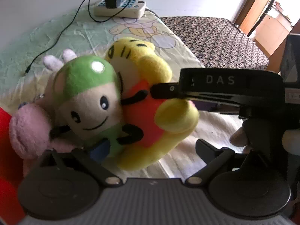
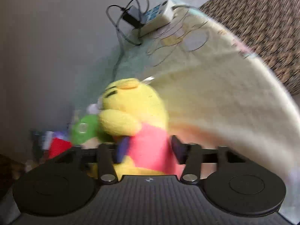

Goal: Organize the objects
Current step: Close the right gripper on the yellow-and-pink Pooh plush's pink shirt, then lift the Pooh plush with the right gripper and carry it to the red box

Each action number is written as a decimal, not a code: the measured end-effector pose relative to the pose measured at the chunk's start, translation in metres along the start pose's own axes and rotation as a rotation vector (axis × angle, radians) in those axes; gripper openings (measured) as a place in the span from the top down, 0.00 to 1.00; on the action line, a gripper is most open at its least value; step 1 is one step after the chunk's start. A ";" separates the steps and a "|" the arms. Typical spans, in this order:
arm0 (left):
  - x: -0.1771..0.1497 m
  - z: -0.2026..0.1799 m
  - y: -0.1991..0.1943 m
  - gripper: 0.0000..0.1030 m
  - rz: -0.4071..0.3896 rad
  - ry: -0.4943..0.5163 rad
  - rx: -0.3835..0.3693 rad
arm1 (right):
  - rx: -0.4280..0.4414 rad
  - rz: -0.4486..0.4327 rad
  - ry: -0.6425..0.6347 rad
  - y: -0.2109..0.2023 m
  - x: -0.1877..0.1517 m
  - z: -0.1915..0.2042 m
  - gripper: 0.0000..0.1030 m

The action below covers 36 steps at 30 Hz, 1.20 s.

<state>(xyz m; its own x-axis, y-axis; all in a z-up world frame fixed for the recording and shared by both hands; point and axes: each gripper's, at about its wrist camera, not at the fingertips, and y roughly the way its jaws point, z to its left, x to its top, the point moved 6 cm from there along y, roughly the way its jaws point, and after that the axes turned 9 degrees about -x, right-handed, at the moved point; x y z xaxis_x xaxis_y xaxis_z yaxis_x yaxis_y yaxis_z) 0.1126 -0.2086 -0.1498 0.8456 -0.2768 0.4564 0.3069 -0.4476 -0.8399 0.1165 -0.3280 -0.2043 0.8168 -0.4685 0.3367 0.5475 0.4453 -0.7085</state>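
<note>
A yellow bear plush (image 1: 155, 103) in a red shirt leans against a green-capped mushroom plush (image 1: 88, 101) and a pink plush (image 1: 28, 129) on the bed sheet. My right gripper (image 2: 148, 150) is shut on the bear's red shirt (image 2: 150, 150); its finger (image 1: 165, 91) reaches in from the right in the left wrist view. My left gripper (image 1: 148, 146) is wide open, with the mushroom plush and bear between its fingers, its left finger buried among the plush. The right wrist view is blurred.
A white power strip (image 1: 120, 7) with a black charger and a trailing cable lies at the far end of the sheet (image 1: 56, 37). A dark patterned mattress (image 1: 215, 37) extends to the right. A red object (image 1: 7, 150) sits at the left edge.
</note>
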 end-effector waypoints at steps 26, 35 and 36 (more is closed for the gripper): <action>-0.047 -0.066 -0.008 0.06 0.094 0.174 -0.211 | 0.015 0.030 0.069 -0.095 -0.086 -0.033 0.69; -0.060 -0.084 -0.012 0.08 0.077 0.235 -0.208 | 0.050 -0.020 -0.020 -0.119 -0.102 -0.011 0.69; -0.059 -0.085 -0.016 0.08 0.060 0.246 -0.199 | 0.062 -0.030 -0.031 -0.123 -0.101 -0.007 0.69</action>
<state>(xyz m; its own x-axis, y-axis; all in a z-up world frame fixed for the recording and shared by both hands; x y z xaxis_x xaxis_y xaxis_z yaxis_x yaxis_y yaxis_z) 0.0208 -0.2570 -0.1383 0.7210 -0.4940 0.4860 0.1477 -0.5756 -0.8043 -0.0348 -0.3411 -0.1558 0.8043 -0.4589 0.3775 0.5817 0.4784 -0.6579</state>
